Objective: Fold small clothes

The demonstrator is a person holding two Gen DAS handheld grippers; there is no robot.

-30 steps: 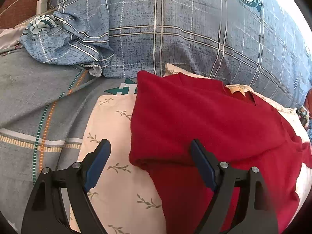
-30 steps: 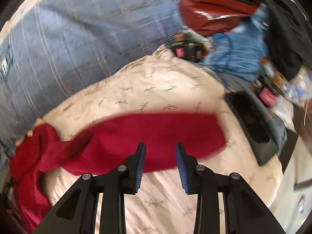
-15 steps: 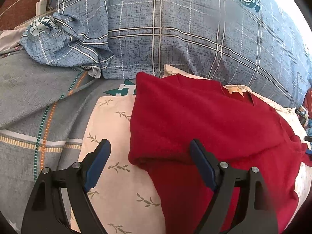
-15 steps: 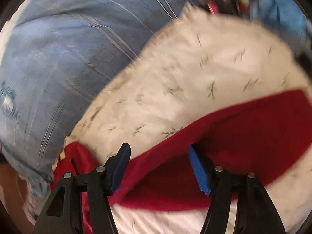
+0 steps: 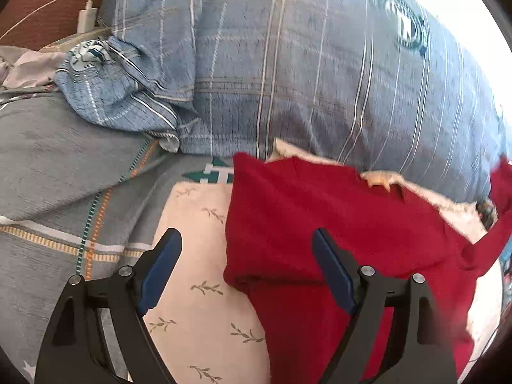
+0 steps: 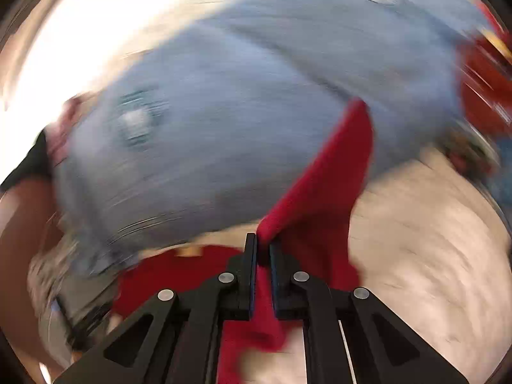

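A red long-sleeved top (image 5: 320, 211) lies on a cream leaf-print sheet (image 5: 198, 256); its left side is folded over. My left gripper (image 5: 246, 265) hovers open above the folded left edge, nothing between its blue pads. In the blurred right wrist view my right gripper (image 6: 263, 249) is shut on the top's red sleeve (image 6: 329, 172), which is lifted off the sheet and stands up past the fingertips. In the left wrist view that raised sleeve (image 5: 499, 211) shows at the right edge.
A big blue plaid pillow (image 5: 320, 64) lies behind the top, with a smaller crumpled one (image 5: 115, 96) to its left. A grey striped blanket (image 5: 57, 166) covers the bed on the left. A white charger and cable (image 5: 86, 19) sit at the far left corner.
My right gripper opened over the sleeve, then shut on it and swung it up and across toward the top's body. The left gripper rose slightly and stayed open.
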